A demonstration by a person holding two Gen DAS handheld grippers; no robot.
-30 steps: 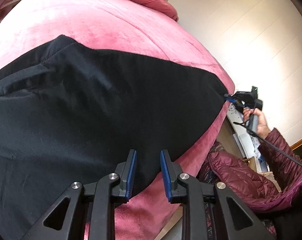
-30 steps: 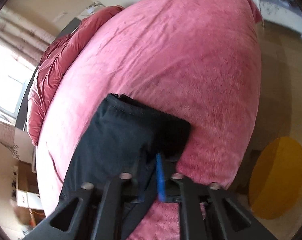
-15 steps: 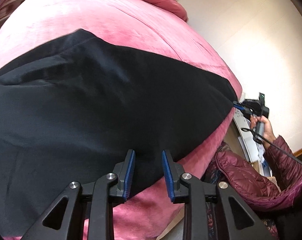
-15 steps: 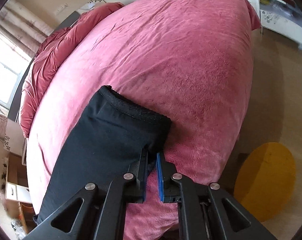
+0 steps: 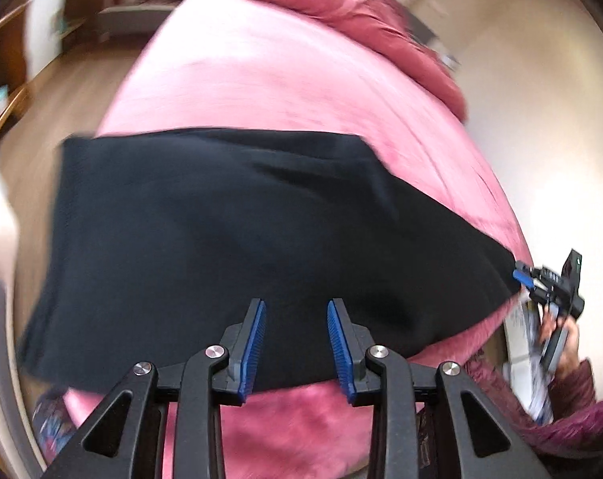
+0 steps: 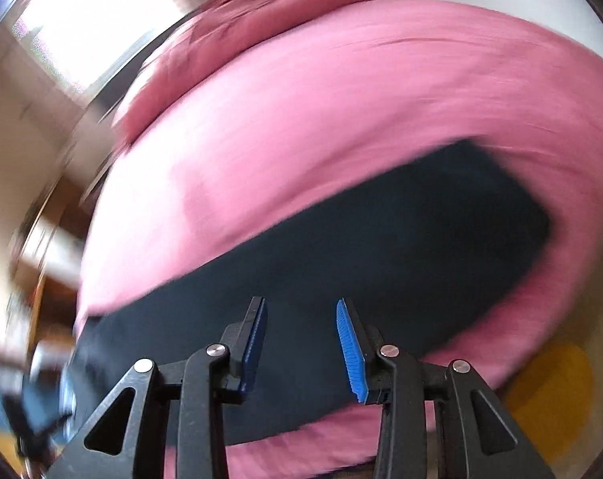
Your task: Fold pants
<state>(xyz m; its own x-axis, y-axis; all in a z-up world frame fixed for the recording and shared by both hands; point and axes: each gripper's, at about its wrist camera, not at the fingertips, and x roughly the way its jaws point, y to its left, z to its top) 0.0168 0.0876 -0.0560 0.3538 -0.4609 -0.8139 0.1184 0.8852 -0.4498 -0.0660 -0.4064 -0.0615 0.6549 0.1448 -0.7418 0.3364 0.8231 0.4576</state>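
Observation:
The black pants (image 5: 241, 231) lie flat in a long band across the pink bed (image 5: 281, 80). My left gripper (image 5: 296, 305) hovers over their near edge; its jaws are opening and nothing is between the blue pads. At the far right of the left wrist view, a hand holds my right gripper (image 5: 519, 275) beside the narrow end of the pants. In the blurred right wrist view, the right gripper (image 6: 301, 303) is above the pants (image 6: 381, 239). Its jaws are also opening, with no cloth between them.
A bunched red duvet (image 5: 361, 12) lies at the head of the bed. The person's quilted maroon sleeve (image 5: 573, 399) is at the lower right. A round yellow thing (image 6: 549, 391) lies on the floor past the bed's edge (image 6: 501, 359). A bright window (image 6: 82, 20) is at the upper left.
The right gripper has let go of the pants' end, opened, and rolled and swung over the pants. The left gripper has spread wider and swung sideways. The pants now lie flat.

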